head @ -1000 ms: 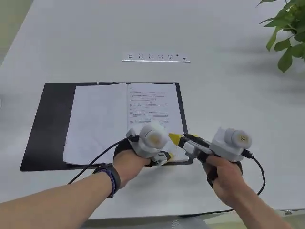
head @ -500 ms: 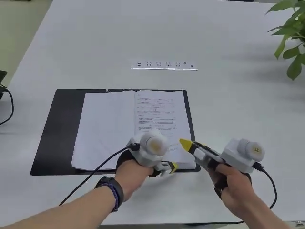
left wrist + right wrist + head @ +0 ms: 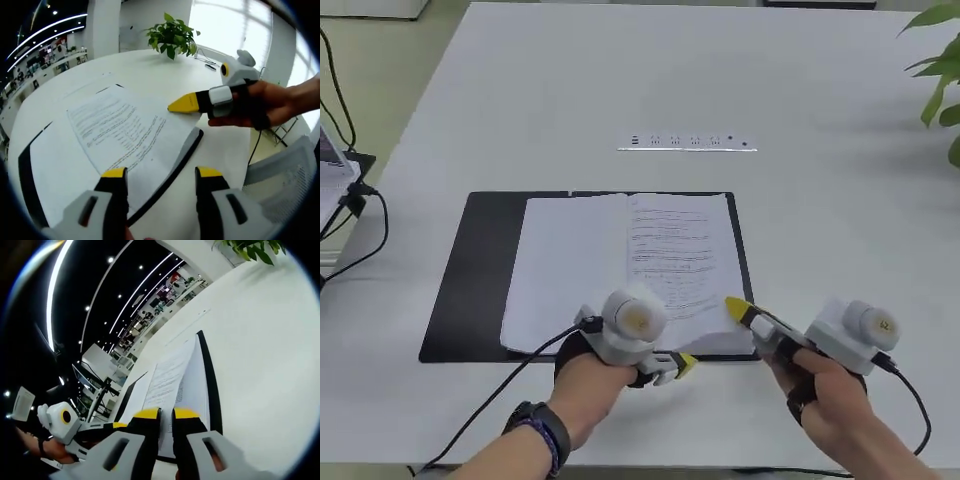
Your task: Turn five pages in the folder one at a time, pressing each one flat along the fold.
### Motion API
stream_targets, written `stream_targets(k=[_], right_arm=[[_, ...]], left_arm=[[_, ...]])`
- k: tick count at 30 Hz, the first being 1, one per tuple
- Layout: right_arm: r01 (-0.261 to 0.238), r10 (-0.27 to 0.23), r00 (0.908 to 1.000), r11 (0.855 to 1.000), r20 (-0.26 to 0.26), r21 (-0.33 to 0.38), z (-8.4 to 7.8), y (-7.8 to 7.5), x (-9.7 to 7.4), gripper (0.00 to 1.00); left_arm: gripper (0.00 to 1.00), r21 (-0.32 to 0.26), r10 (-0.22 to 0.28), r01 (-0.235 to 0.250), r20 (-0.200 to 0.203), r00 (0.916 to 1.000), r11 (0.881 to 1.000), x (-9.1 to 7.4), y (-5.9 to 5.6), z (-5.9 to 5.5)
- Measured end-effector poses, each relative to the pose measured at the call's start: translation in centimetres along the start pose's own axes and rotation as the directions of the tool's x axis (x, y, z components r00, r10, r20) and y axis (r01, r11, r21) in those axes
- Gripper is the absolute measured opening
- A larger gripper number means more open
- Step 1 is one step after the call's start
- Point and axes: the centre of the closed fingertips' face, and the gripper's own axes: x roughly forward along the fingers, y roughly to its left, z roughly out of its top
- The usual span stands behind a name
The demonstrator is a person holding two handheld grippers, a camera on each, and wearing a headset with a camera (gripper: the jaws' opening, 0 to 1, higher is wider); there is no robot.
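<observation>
**Head view.** The folder [image 3: 470, 290] lies open on the counter [image 3: 820, 200], and its fold [image 3: 628, 260] runs straight away from the person. A blank page [image 3: 570, 270] lies left of the fold and a printed page [image 3: 685, 255] lies right of it. The left hand-held gripper [image 3: 678, 366] sits just off the folder's near edge, below the printed page. The right hand-held gripper [image 3: 738, 310] points in from the right, with its yellow tip over the printed page's near right corner.

**Left gripper view.** The left hand-held gripper's jaws stand wide apart with nothing between them but the folder's near corner [image 3: 172, 167] lying beyond. The printed page stretches ahead and to the left. The right hand-held gripper comes in from the right as a single closed wedge, its tip at the page's free edge.

**Right gripper view.** The right hand-held gripper's jaws are drawn almost together, with only a thin slit between them. I can see no paper caught in that slit. The printed page's free edge lies just ahead of the tips. The black cover rim [image 3: 210, 385] is to its right, and both run lengthwise away from the jaws.

**Judgement.** The right hand-held gripper is much nearer the free edge, so it looks best placed to lift that corner. The page would then swing leftward over the fold. The left hand-held gripper is already spread and close to the fold's near end, so it seems suited to the pressing. How many pages are already turned cannot be told.
</observation>
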Motion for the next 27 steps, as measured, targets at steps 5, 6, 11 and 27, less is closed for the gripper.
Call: stream_targets(k=[5,6,11,27], right_arm=[[0.003,-0.003,1.0,1.0,0.004,0.01,0.2,0.0,0.1,0.0],[0.002,-0.002,1.0,1.0,0.004,0.013,0.2,0.0,0.1,0.0],[-0.003,0.002,0.9999,1.0,0.013,0.027,0.4,0.4,0.1,0.0],[-0.04,0.04,0.9989,0.999,0.026,-0.007,1.3,3.7,0.4,0.0]], left_arm=[[0.54,-0.003,0.032,-0.032,0.025,0.9992,0.999,-2.0,1.1,0.2],[0.54,-0.004,0.036,-0.036,0.031,0.9989,0.999,-2.3,1.3,0.2],[0.54,-0.026,0.072,-0.071,0.068,0.9951,0.997,-4.2,2.8,0.7],[0.55,-0.062,0.137,-0.129,0.141,0.9805,0.99,-8.3,4.8,1.4]])
